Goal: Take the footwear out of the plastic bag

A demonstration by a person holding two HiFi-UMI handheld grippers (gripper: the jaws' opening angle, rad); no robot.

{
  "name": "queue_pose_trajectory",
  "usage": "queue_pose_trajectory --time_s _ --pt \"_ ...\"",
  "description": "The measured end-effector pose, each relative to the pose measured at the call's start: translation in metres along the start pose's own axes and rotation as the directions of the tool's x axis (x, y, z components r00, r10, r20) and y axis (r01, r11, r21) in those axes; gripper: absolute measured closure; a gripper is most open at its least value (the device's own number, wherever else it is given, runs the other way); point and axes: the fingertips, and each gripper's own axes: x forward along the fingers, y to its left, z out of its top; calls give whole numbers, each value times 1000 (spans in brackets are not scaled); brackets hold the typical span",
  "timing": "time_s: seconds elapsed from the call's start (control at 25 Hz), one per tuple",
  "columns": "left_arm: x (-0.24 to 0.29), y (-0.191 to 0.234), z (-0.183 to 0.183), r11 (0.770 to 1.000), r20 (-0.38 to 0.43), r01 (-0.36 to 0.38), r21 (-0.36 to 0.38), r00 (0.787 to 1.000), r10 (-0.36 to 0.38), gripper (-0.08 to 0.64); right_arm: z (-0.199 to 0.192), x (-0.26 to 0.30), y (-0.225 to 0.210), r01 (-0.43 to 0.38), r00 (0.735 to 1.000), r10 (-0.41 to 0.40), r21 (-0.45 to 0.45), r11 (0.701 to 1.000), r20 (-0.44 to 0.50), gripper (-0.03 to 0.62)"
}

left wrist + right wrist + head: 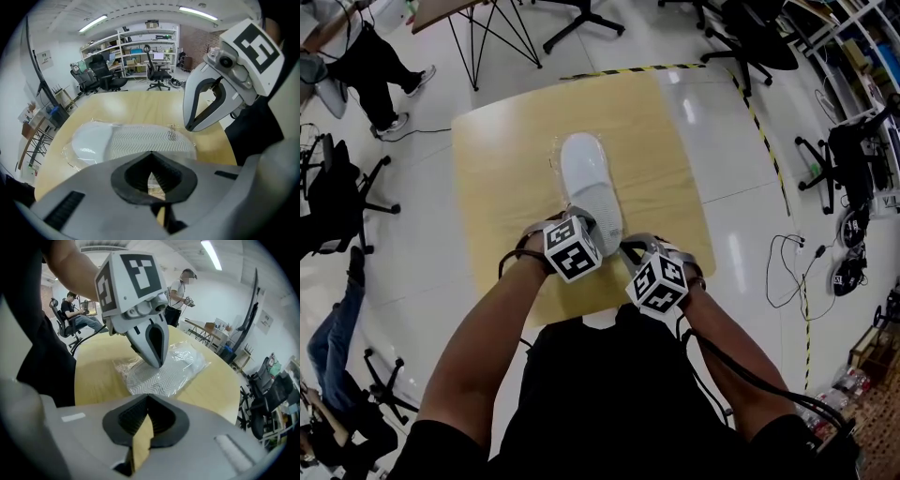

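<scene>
A white slipper [586, 183] lies lengthwise in the middle of a pale wooden table [497, 169], sealed in a clear plastic bag [554, 153]. My left gripper [584, 219] is at the slipper's near end. Its jaws are shut, with crinkled film of the bag [70, 157] showing between them. In the right gripper view its tip [156, 363] comes down on the bag's near edge [126, 369]. My right gripper [630, 251] sits just to the right, close to the table's front edge. It is shut, and only table wood shows through its gap.
Office chairs [337, 187] and a seated person's legs [333, 337] are at the left. Cables [797, 272] lie on the floor at the right, beside yellow-black floor tape [764, 141]. A person [180, 291] stands beyond the table and another [75, 315] sits.
</scene>
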Motion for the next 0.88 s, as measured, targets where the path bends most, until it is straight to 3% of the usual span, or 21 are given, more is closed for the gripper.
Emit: queue_pose_trajectory --time_s 0.48,0.64,0.88 --pt "2 2 -3 998 -15 -8 -67 1000 7 554 -21 -7 41 6 1000 -10 -237 971 -15 591" --pt "2 3 -1 995 -10 -3 -100 1000 2 554 -31 -5 44 -1 999 -7 -241 970 -31 548" --pt "2 5 -2 980 15 25 -197 1000 -22 554 -24 -28 35 10 1000 -13 -186 982 -14 535"
